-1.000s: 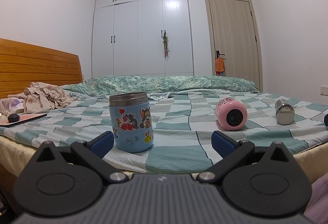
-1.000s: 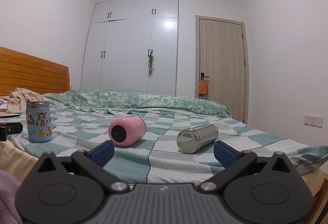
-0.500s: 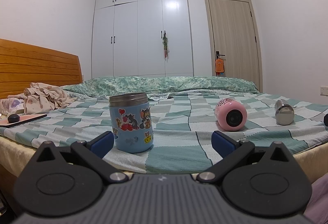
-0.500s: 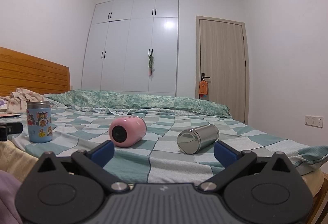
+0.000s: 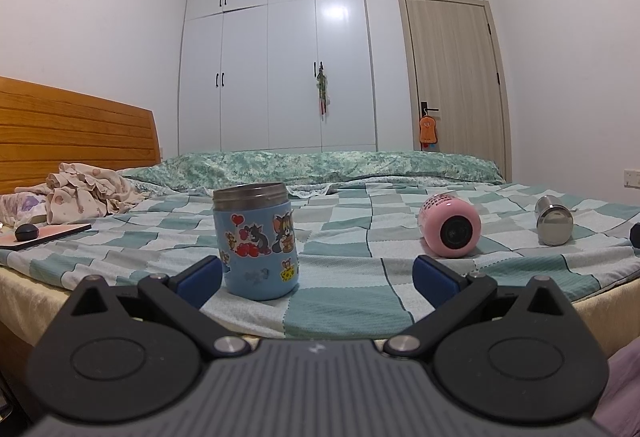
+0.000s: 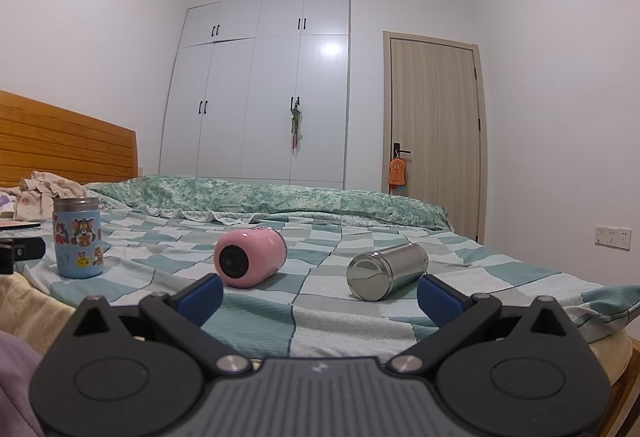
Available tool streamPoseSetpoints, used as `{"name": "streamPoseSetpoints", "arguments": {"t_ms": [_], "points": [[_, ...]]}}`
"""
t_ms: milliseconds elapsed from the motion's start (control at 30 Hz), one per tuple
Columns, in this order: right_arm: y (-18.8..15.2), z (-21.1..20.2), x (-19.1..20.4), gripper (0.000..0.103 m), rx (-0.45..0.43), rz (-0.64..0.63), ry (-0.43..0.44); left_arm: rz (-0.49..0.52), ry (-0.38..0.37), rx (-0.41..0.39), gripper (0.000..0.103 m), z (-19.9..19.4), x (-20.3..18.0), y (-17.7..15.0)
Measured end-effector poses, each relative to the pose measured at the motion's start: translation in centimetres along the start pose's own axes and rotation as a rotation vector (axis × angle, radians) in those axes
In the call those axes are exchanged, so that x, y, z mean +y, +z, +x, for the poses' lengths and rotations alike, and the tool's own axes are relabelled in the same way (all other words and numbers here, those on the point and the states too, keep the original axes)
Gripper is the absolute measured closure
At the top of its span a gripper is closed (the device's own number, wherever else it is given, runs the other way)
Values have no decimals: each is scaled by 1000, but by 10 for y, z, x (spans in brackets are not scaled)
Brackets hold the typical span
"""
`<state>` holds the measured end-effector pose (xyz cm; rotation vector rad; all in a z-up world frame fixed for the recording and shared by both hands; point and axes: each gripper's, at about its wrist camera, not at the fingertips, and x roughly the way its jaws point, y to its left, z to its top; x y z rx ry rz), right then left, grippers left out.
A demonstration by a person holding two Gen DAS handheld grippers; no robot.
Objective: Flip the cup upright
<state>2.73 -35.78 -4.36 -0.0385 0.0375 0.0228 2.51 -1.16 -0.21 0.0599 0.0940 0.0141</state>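
Note:
A blue cartoon-sticker cup (image 5: 256, 241) stands upright on the checked bedspread (image 5: 360, 297), just beyond my left gripper (image 5: 316, 277), which is open and empty. A pink cup (image 5: 450, 231) lies on its side to the right, and a steel cup (image 5: 554, 221) lies on its side farther right. In the right wrist view the pink cup (image 6: 250, 257) and steel cup (image 6: 386, 271) lie just ahead of my right gripper (image 6: 320, 295), which is open and empty. The blue cup (image 6: 78, 237) stands at far left there.
Crumpled clothes (image 5: 86, 193) and a flat board with a dark round object (image 5: 44, 235) lie near the wooden headboard (image 5: 76, 137). A rolled green quilt (image 5: 332, 167) runs along the bed's far side. White wardrobes and a door stand behind.

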Motion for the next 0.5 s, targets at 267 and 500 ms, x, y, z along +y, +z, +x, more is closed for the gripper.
{"name": "streamPoseSetpoints", "arguments": {"t_ms": [267,500], "points": [[0,0,0,0,0,-1,0,-1,0,0,0,0,1,0],[0,-1,1,0,0,-1,-1,0,0,0,0,0,1,0]]}}
